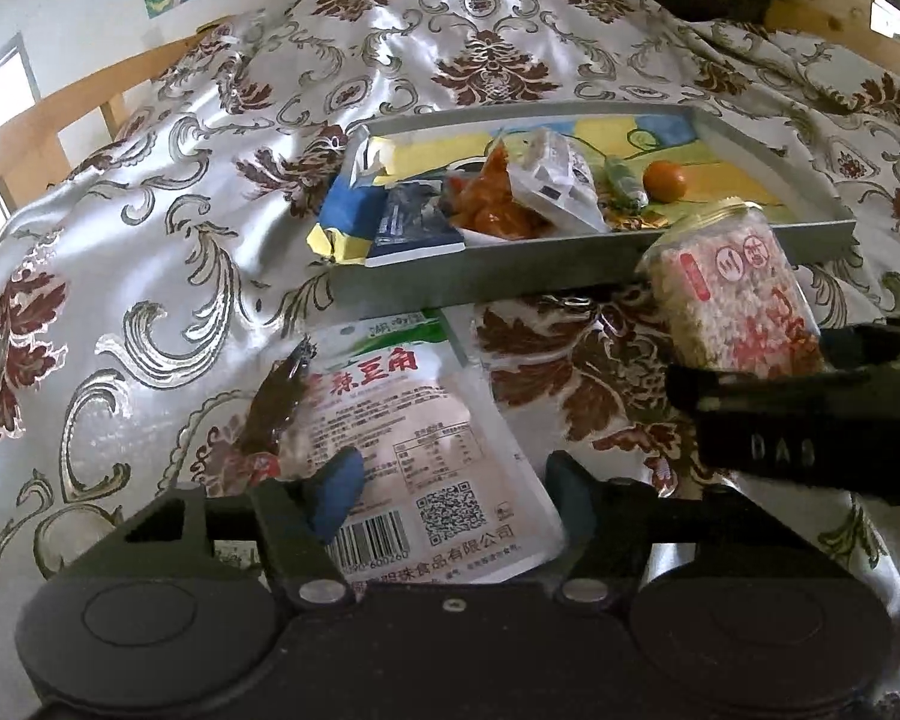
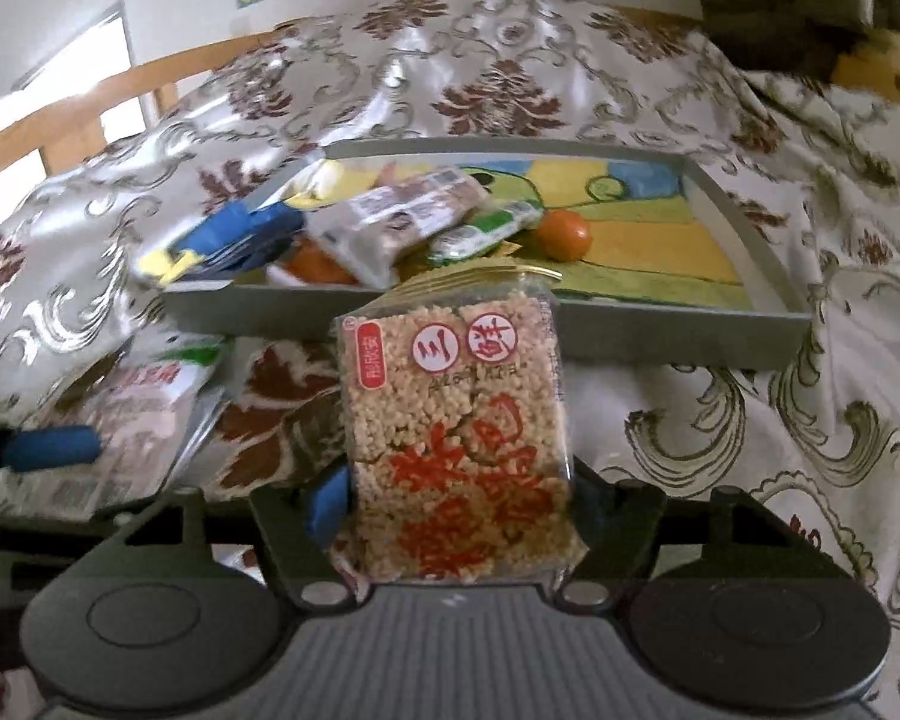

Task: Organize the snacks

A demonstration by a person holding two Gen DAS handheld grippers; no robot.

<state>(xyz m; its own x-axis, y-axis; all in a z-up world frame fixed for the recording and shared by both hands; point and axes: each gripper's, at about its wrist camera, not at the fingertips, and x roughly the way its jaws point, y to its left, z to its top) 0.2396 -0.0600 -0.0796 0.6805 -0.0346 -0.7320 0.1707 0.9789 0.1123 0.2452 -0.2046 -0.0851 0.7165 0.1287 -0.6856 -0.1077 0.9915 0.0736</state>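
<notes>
While the grey tray (image 1: 594,261) lies on a bed's patterned cloth (image 1: 168,192), both tools work just in front of its near wall. Left hand-held gripper (image 1: 450,483): partly open, its blue pads either side of a white pouch (image 1: 414,420) with green top and barcode; pad contact cannot be confirmed from this view. Right hand-held gripper (image 2: 456,498): closed on the sides of a clear rice-cake packet (image 2: 456,420) with red lettering, held upright and apparently clear of the cloth, its gold top edge overlapping the tray's front wall in the right wrist view. Tray contents: an orange fruit (image 2: 561,234), a white wrapper (image 2: 390,216), and a blue-and-yellow bag (image 1: 345,216) overhanging the left corner.
</notes>
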